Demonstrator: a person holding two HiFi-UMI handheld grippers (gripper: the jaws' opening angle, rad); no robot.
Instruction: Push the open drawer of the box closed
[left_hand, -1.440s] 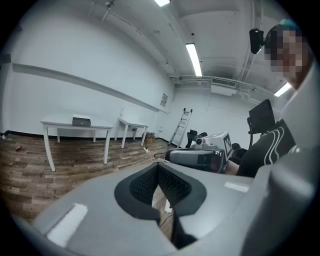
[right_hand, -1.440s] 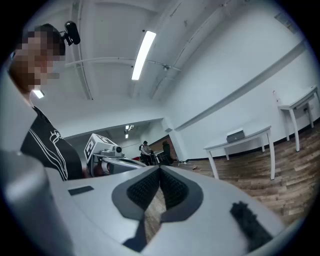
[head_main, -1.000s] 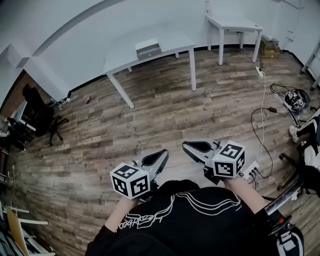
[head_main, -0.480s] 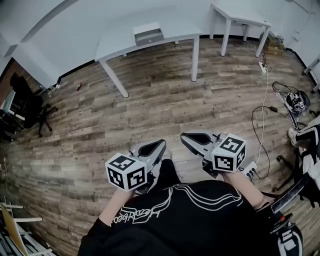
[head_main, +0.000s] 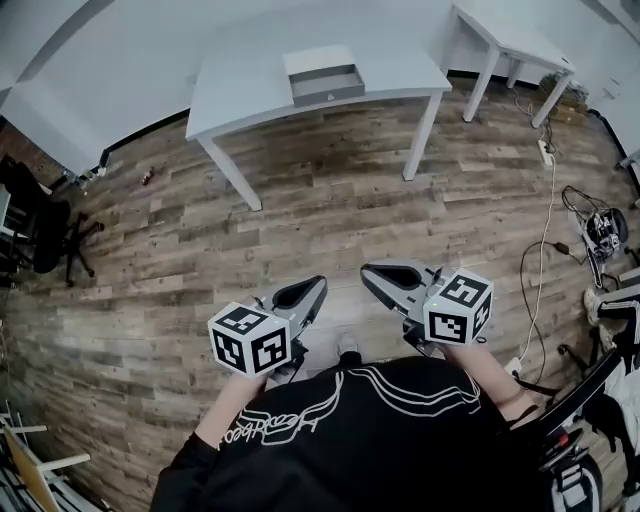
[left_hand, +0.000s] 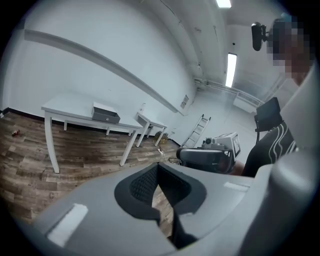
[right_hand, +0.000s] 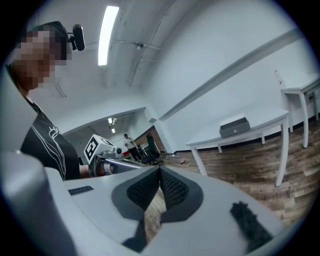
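Note:
A small white box (head_main: 322, 73) stands on a white table (head_main: 240, 85) far ahead of me, and its grey drawer (head_main: 328, 86) is pulled out toward me. The left gripper view shows the box (left_hand: 105, 113) small and distant; so does the right gripper view, with the box (right_hand: 234, 126) on the tabletop. My left gripper (head_main: 318, 284) and right gripper (head_main: 368, 271) are held side by side close to my body, over the wooden floor. Both are shut with nothing between the jaws. They are well short of the table.
A second white table (head_main: 505, 40) stands at the back right. Cables and a power strip (head_main: 548, 150) trail over the floor on the right. A black office chair (head_main: 45, 225) is at the left edge. A ladder (left_hand: 196, 131) leans by the far wall.
The table and box have come nearer and shifted right and lower in the head view. Both grippers keep the same shut pose in front of my body.

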